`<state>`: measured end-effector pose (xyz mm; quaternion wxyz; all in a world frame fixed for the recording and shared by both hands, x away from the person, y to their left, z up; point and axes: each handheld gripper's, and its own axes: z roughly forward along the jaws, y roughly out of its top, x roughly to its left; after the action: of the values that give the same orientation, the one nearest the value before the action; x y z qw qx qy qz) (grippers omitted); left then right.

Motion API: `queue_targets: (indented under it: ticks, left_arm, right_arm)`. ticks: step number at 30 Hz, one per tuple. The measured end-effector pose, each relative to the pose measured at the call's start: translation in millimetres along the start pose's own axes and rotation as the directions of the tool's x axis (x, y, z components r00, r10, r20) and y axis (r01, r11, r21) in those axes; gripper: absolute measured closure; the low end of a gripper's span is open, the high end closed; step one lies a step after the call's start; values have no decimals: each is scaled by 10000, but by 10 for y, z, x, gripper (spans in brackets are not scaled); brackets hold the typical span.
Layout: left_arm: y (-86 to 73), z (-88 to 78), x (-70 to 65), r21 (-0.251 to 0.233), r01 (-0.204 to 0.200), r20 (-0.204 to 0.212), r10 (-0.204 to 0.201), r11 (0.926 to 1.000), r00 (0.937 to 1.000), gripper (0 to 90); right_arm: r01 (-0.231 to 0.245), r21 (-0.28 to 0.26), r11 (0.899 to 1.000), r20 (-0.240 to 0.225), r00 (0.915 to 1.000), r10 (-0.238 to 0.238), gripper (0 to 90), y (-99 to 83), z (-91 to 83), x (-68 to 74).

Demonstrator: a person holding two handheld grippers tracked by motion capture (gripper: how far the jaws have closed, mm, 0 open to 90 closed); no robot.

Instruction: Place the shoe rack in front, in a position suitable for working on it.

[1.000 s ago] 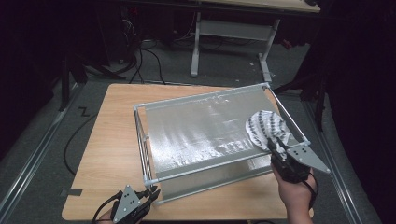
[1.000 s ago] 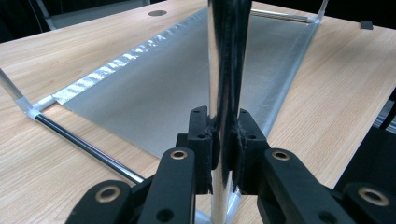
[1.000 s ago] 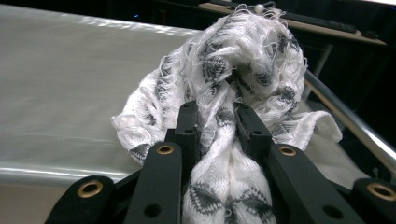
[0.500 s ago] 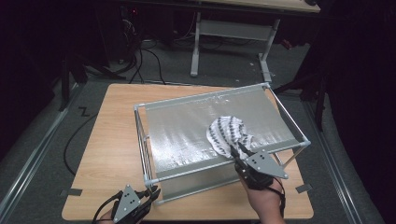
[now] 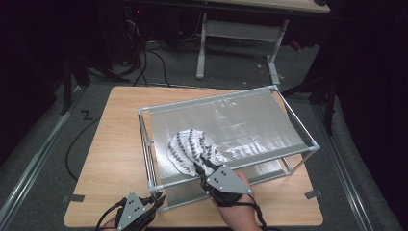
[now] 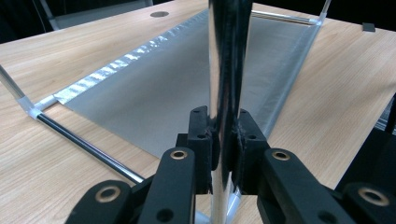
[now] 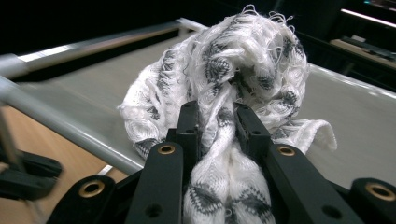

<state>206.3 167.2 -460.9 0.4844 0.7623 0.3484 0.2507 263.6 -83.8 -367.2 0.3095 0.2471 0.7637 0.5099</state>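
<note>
Right gripper (image 5: 204, 172) has its jaws pinching the white-and-grey knitted cloth (image 5: 191, 149), which lies on the silver sheet of the metal frame (image 5: 293, 121), toward its seven o'clock corner. Left gripper (image 5: 155, 198) clamps the frame's corner post (image 6: 223, 84) on the worktop (image 5: 115, 144).

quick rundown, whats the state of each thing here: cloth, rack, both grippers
knitted cloth: bunched up, lying on the rack's grey sheet, one end pinched in the right gripper
metal rack: upright on the wooden table, near corner post held
left gripper: jaws shut on the rack's corner post
right gripper: jaws shut on the cloth, have just been closing a little further
</note>
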Motion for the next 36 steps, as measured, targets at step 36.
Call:
queue_targets:
  ticks: [36]
  left_arm:
    - [7,52,140,-50,292,-70,-292,9996,9995,801]
  right_arm:
    - [610,-466,9970,880,9945,-567,759,-73,-661,-169]
